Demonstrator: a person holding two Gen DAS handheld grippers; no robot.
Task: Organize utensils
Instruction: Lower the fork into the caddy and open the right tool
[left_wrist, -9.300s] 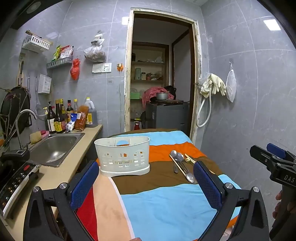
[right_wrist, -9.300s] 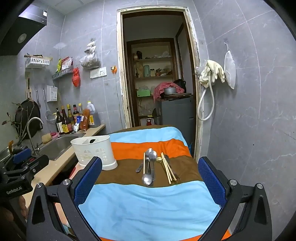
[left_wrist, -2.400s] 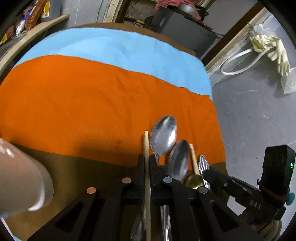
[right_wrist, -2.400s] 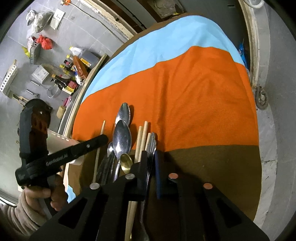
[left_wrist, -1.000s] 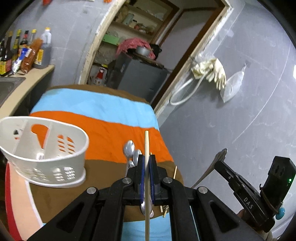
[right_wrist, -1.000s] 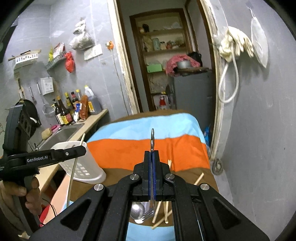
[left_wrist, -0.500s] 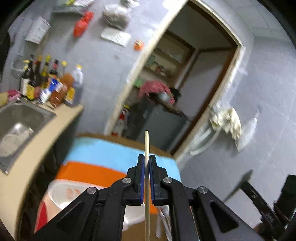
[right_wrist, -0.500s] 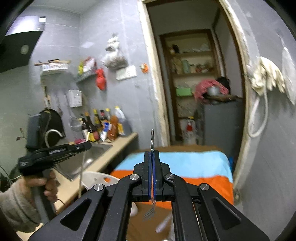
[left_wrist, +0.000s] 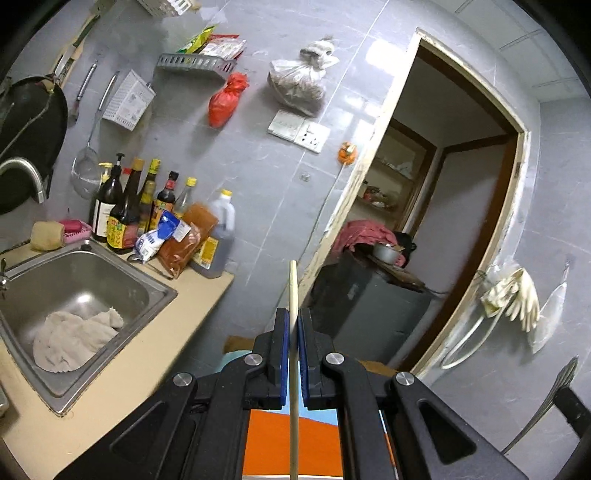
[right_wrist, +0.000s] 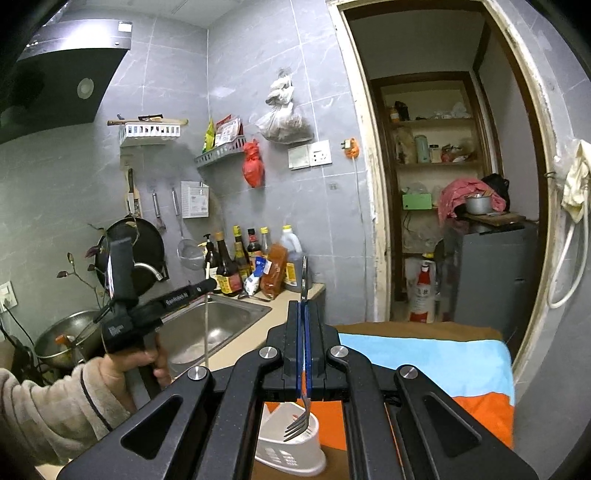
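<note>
My left gripper is shut on a wooden chopstick, held upright and raised high, facing the kitchen wall. The same gripper shows in the right wrist view, with the chopstick hanging down over the counter edge by the sink. My right gripper is shut on a metal fork, tines down, just above the white utensil caddy on the striped cloth. The fork's handle end also shows in the left wrist view. The other utensils on the table are hidden.
A steel sink with a rag lies left, sauce bottles behind it. The striped tablecloth covers the table. A doorway with a grey cabinet lies ahead. A wok hangs on the wall.
Both grippers have risen and tilted up from the table with their utensils. The left one swung left toward the sink. The right one holds the fork above the caddy.
</note>
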